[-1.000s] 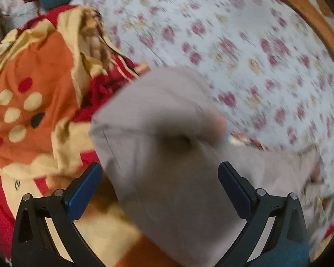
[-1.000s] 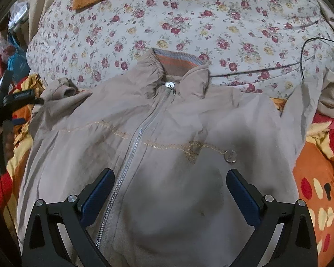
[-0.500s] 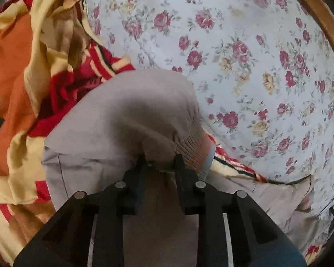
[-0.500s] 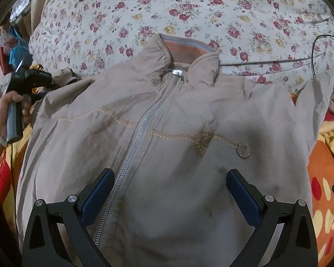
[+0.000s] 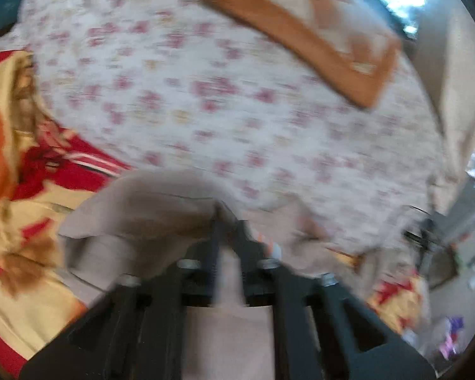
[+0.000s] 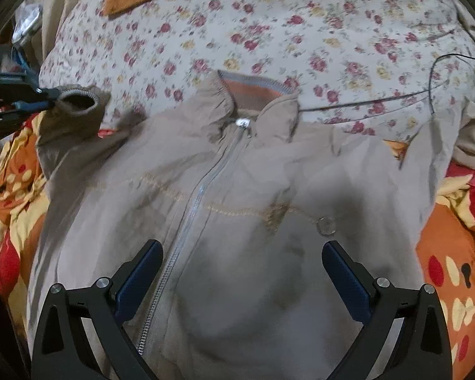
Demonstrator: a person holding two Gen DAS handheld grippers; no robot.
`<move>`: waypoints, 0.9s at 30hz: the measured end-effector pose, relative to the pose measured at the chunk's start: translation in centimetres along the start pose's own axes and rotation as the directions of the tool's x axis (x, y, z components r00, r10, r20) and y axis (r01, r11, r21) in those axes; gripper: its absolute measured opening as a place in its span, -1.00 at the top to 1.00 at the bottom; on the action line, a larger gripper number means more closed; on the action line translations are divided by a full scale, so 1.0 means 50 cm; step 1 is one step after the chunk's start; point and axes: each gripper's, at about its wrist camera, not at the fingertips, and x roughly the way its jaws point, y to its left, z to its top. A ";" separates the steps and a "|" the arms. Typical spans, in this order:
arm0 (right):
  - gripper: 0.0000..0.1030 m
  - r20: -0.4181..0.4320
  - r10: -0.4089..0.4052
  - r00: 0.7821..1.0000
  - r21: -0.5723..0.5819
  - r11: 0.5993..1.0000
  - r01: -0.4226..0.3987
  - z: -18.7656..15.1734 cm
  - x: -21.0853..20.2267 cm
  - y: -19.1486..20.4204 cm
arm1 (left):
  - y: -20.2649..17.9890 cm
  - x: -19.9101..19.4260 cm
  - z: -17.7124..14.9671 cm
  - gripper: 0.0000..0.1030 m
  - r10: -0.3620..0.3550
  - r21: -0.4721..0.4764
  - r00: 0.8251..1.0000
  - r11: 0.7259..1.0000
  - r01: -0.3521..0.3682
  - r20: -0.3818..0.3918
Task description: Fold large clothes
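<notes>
A beige zip-up jacket (image 6: 237,221) lies face up on the bed, collar toward the floral pillow. My left gripper (image 5: 228,221) is shut on the cuff of the jacket's left sleeve (image 5: 148,218) and holds it lifted; it also shows in the right wrist view (image 6: 49,98) pinching the ribbed cuff (image 6: 79,101) at the far left. My right gripper (image 6: 240,266) is open and empty, hovering over the jacket's lower front beside the zipper (image 6: 190,215). The other sleeve (image 6: 433,145) lies at the right.
A large floral pillow (image 6: 300,22) lies beyond the collar with an orange cushion (image 5: 316,28) on it. A red, orange and yellow blanket (image 6: 452,253) lies under the jacket on both sides. A black cable (image 6: 395,95) crosses the pillow at the right.
My left gripper closed on the sleeve cuff and has lifted it, swinging toward the right. The right gripper has stayed open over the jacket front.
</notes>
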 end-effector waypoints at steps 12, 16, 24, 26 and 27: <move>-0.96 0.041 0.003 0.999 0.134 0.991 -0.009 0.008 -0.032 -0.069 | -0.128 0.069 -0.179 0.50 0.048 0.161 0.988 0.987 -0.023 -0.149; -0.96 0.039 0.084 0.996 -0.010 0.996 -0.084 0.016 -0.037 0.009 | -0.045 0.011 -0.156 -0.20 0.174 0.138 0.984 0.977 -0.166 -0.049; -0.97 0.004 0.117 0.993 -0.339 0.935 -0.109 0.107 0.038 0.223 | 0.132 0.013 -0.144 -0.20 0.463 0.081 0.886 0.884 -0.459 -0.035; -0.97 -0.023 0.070 0.997 -0.411 0.909 -0.073 0.124 0.089 0.275 | 0.166 0.034 -0.150 -0.20 0.496 0.065 0.866 0.868 -0.493 -0.065; -0.95 -0.041 0.053 0.998 -0.438 0.897 -0.065 0.136 0.123 0.302 | 0.176 0.044 -0.153 -0.20 0.516 0.059 0.853 0.857 -0.513 -0.076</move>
